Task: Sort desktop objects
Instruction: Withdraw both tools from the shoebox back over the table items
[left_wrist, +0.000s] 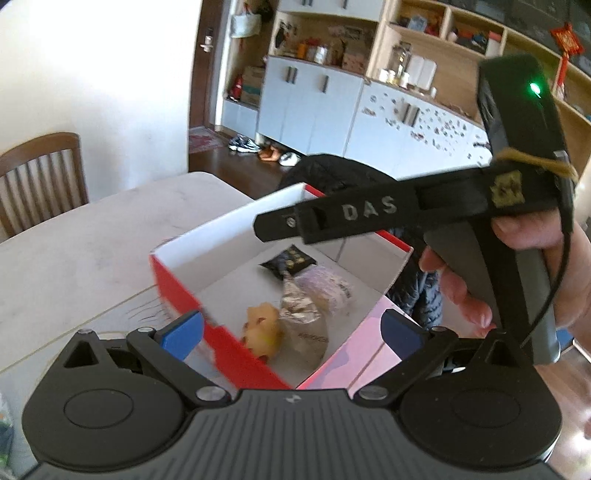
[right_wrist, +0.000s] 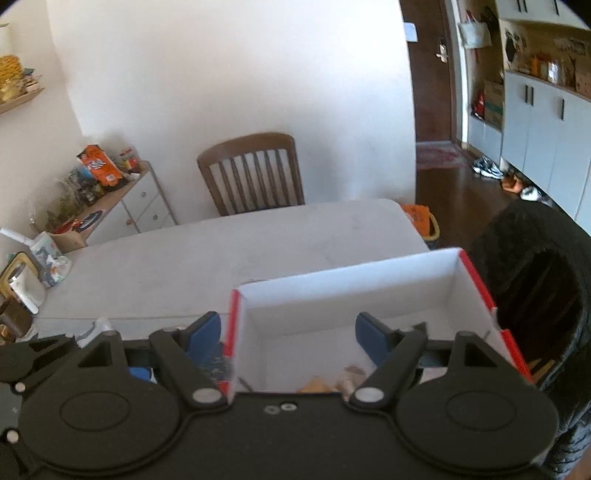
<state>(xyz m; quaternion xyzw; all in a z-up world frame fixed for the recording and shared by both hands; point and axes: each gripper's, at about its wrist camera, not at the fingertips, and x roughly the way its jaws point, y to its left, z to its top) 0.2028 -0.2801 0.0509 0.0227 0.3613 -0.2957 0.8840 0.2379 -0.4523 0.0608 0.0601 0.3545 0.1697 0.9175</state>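
Note:
A red box with a white inside (left_wrist: 177, 291) stands on the pale table (left_wrist: 74, 258). In it lie a black packet (left_wrist: 290, 260), a silver foil packet (left_wrist: 301, 308), a yellow toy (left_wrist: 262, 326) and a clear wrapped bundle (left_wrist: 327, 286). My left gripper (left_wrist: 293, 332) hangs above the box's near corner, open, with nothing between its blue pads (left_wrist: 184, 332). A hand (left_wrist: 461, 295) holds my right gripper (left_wrist: 273, 229) over the box from the right. In the right wrist view that gripper (right_wrist: 288, 336) is open and empty above the box (right_wrist: 351, 288), with its left finger outside the box wall.
A wooden chair (right_wrist: 255, 173) stands at the table's far side. A black jacket (right_wrist: 535, 280) hangs just right of the box. Small items (right_wrist: 48, 262) crowd the table's left edge, beside a low cabinet with snacks (right_wrist: 99, 166). White cupboards (left_wrist: 314, 99) line the far wall.

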